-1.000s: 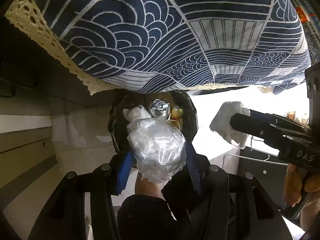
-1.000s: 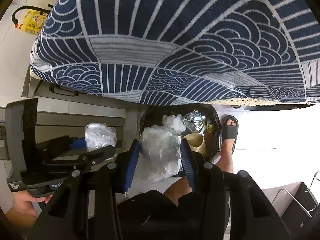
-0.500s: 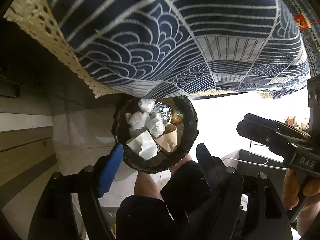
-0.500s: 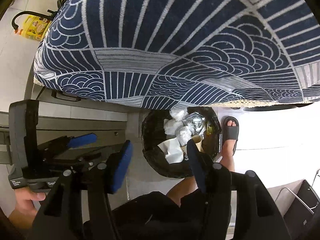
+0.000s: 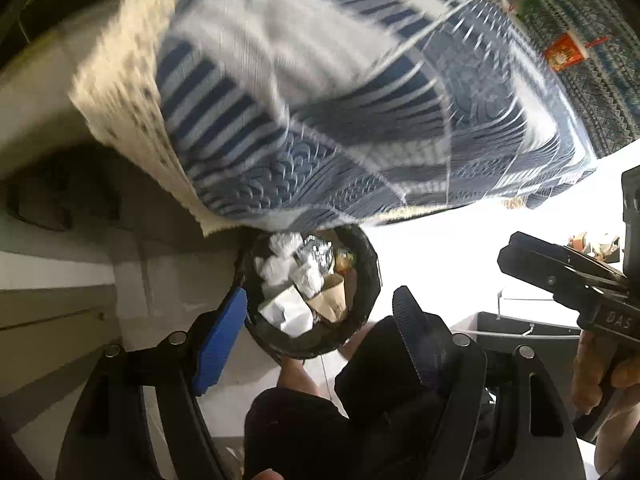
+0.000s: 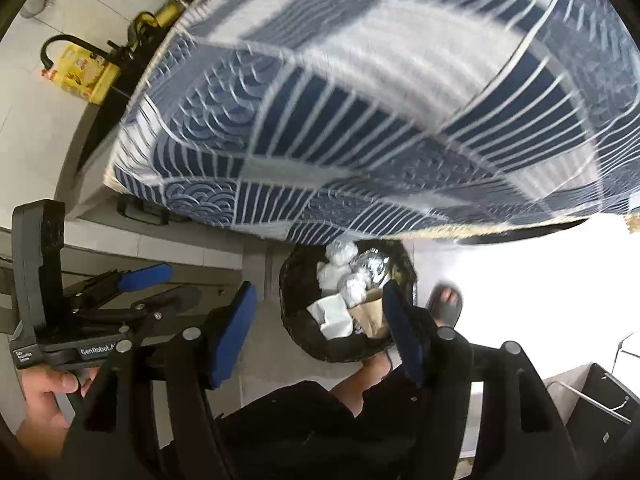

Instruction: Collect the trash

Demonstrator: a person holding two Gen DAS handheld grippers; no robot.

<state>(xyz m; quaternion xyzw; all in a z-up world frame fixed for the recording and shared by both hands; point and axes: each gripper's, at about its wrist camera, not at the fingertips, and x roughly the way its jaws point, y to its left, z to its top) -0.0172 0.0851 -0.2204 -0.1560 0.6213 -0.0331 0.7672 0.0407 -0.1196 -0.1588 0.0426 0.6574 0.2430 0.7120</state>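
A black trash bin (image 5: pixel 370 280) stands on the floor under the table edge, also in the right wrist view (image 6: pixel 290 312). It holds crumpled white paper (image 5: pixel 280 270), foil (image 5: pixel 318 252), a brown paper cup (image 5: pixel 330 300) and a white box (image 5: pixel 288 312). My left gripper (image 5: pixel 320 332) is open and empty above the bin. My right gripper (image 6: pixel 320 324) is open and empty above it too. Each gripper shows in the other's view: the right one (image 5: pixel 560 276), the left one (image 6: pixel 132 284).
A table with a blue and white patterned cloth (image 5: pixel 340 120) overhangs the bin. The person's legs (image 5: pixel 296 376) and a sandalled foot (image 6: pixel 446 304) are beside the bin. A yellow bag (image 6: pixel 84 72) sits on the floor far left. A dark box (image 6: pixel 596 396) stands at right.
Both grippers opened and dropped their clear plastic wads into the bin, then rose and pulled back. The views now blur and tilt toward the table.
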